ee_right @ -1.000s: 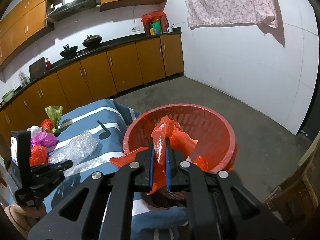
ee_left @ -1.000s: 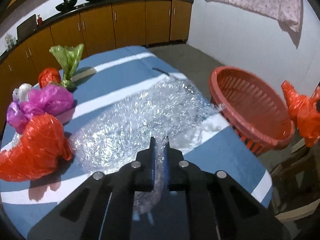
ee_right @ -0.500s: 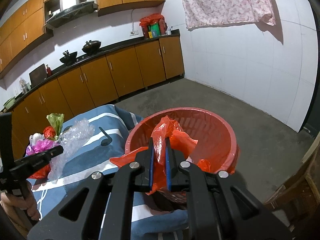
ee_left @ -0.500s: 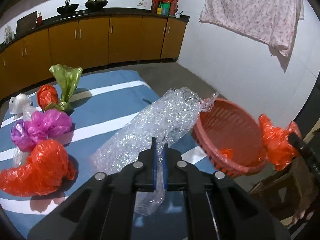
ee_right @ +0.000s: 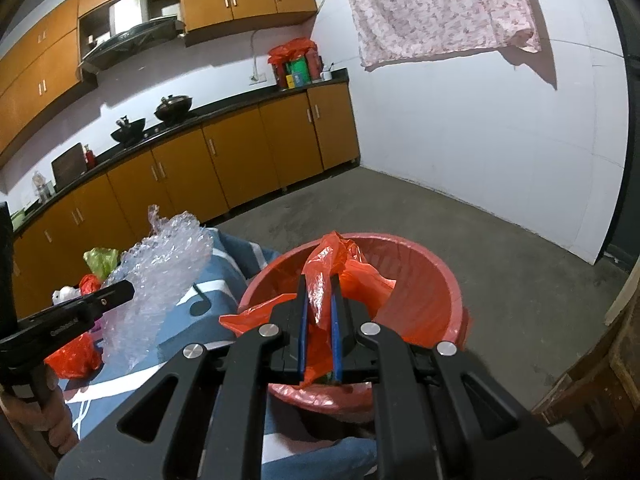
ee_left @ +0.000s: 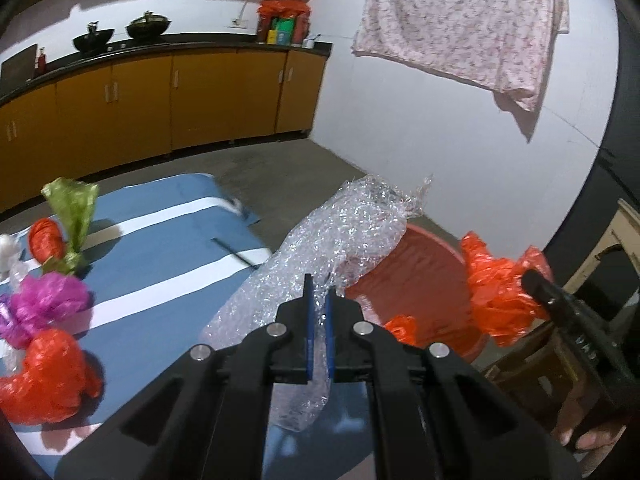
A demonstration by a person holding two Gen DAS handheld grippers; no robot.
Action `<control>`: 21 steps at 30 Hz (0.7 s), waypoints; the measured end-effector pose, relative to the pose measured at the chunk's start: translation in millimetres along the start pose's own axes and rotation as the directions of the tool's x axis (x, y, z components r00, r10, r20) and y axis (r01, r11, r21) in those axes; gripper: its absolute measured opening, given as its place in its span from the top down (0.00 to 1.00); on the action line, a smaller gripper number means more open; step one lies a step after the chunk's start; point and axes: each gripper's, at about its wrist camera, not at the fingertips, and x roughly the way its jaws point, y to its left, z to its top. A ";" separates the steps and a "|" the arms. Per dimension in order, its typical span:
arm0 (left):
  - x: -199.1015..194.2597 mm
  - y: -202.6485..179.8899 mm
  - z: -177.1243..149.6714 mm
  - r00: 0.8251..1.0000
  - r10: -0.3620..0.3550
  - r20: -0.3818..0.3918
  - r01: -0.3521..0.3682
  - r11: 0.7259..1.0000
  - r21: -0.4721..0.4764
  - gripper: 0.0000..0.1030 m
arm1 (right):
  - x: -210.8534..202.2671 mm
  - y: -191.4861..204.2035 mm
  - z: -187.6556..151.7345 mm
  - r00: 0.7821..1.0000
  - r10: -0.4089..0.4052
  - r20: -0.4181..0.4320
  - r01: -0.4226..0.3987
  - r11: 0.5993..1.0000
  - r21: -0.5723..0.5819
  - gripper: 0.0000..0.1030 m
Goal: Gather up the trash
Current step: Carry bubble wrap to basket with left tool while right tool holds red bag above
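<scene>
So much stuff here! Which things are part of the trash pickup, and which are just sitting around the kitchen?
Part of the job:
bubble wrap in the left gripper
orange bag in the right gripper
red basket
magenta bag and green bag on the table

Just lying about:
woks
hanging floral cloth
cabinets

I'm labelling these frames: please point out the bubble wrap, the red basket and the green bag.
bubble wrap [ee_left: 344, 236]: left wrist view, middle of the crinkled sheet.
red basket [ee_right: 424, 280]: right wrist view, inner wall.
green bag [ee_left: 74, 208]: left wrist view, upper body of the bag.
</scene>
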 end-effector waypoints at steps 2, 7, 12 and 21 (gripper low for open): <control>5.0 -9.2 5.2 1.000 -0.027 0.003 0.027 1.000 0.004 0.94 | 1.6 -3.6 3.3 1.000 -0.008 0.008 0.008 1.000 0.008 0.91; 19.2 -32.3 13.6 0.996 -0.087 0.002 0.086 0.996 0.017 0.94 | 5.2 -13.6 10.8 0.999 -0.033 0.032 0.032 0.999 0.026 0.91; 37.6 -58.9 20.7 0.991 -0.130 -0.004 0.130 0.990 0.047 0.94 | 11.1 -23.1 14.9 0.998 -0.050 0.048 0.049 0.998 0.035 0.91; 71.7 -86.7 21.8 0.985 -0.169 -0.035 0.171 0.983 0.063 0.94 | 25.2 -44.6 17.6 0.996 -0.073 0.049 0.070 0.996 0.061 0.91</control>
